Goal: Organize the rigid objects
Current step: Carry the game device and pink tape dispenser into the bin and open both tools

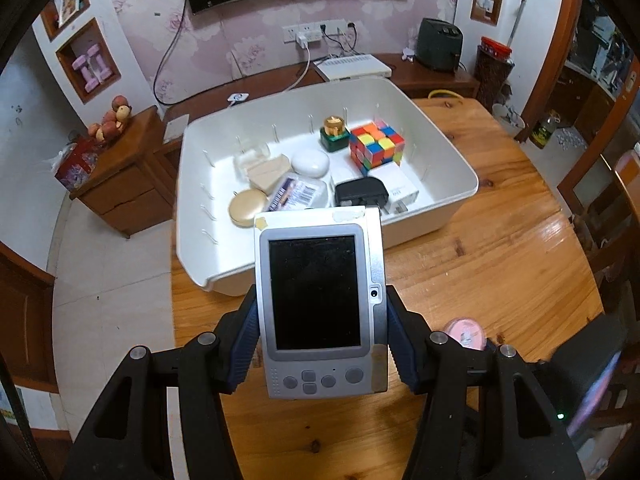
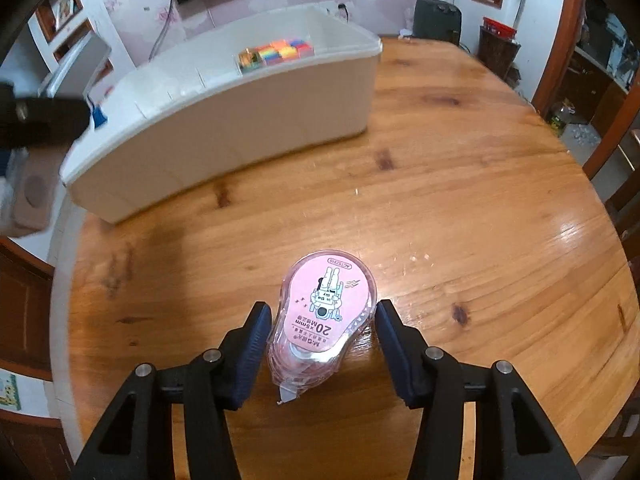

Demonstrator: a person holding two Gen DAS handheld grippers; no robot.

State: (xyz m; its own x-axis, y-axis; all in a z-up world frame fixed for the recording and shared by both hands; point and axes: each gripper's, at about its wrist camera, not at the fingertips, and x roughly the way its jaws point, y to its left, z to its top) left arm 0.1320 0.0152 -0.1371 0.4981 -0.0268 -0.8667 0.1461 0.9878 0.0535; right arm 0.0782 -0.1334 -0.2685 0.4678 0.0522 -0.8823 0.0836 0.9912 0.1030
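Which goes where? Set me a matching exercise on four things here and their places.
1 silver handheld device
2 pink correction tape
3 colour cube
4 dark appliance

A in the white bin
B on the sideboard by the wall
C clamped in the left gripper
D on the table, between the fingers of the right gripper

Pairs: 1-C, 2-D, 3-A, 4-B
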